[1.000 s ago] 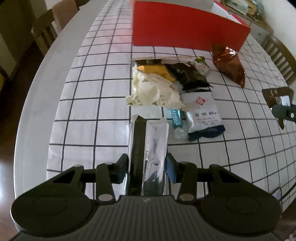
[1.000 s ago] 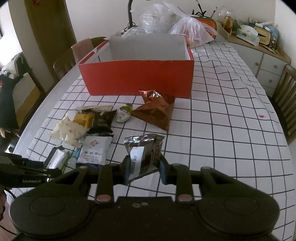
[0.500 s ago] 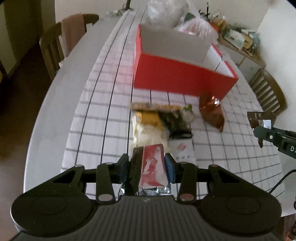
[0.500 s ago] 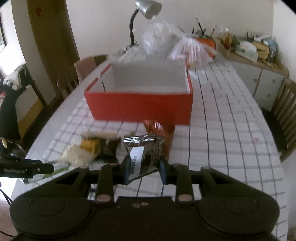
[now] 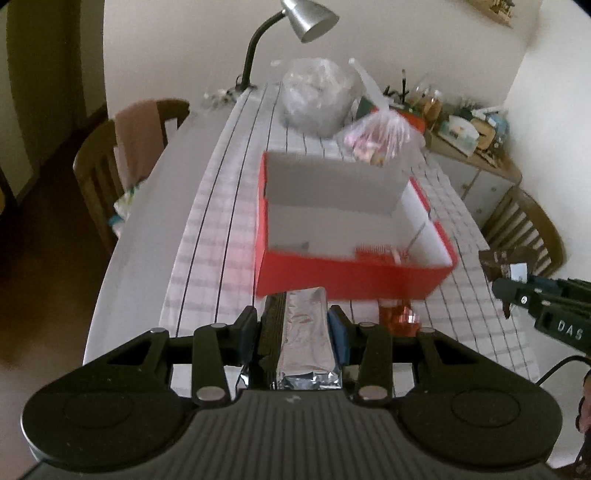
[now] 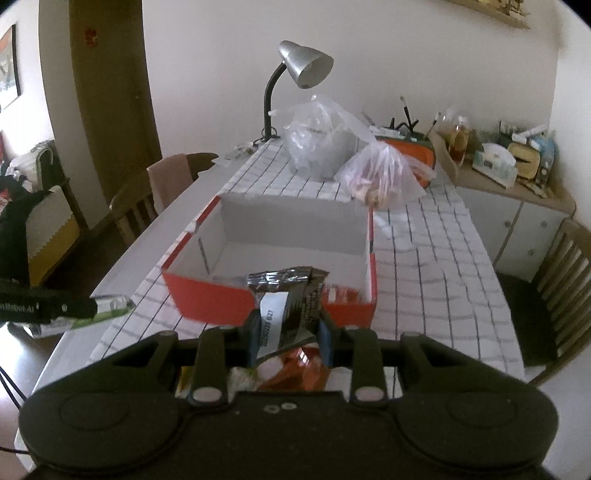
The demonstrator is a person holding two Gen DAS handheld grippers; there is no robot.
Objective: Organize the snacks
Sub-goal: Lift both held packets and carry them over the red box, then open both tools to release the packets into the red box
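A red cardboard box [image 5: 351, 278] with a white inside stands open on the checked tablecloth, also in the right wrist view [image 6: 207, 295]. My left gripper [image 5: 293, 334] is shut on a silver foil snack packet [image 5: 304, 339], held above the table just before the box's near wall. My right gripper [image 6: 284, 332] is shut on a dark brown snack packet [image 6: 291, 302] with a white label, held close to the box's near wall. A red packet [image 5: 380, 253] lies inside the box. An orange-brown snack bag [image 6: 295, 369] lies under the right gripper.
Two clear plastic bags [image 5: 317, 96] and a grey desk lamp [image 5: 306, 16] stand behind the box. Wooden chairs [image 5: 122, 166] stand along the table's left and right sides. A cluttered sideboard [image 6: 509, 173] is at the far right.
Both grippers have risen and moved forward to the red box with their packets. The snack pile on the cloth has dropped out of view beneath them.
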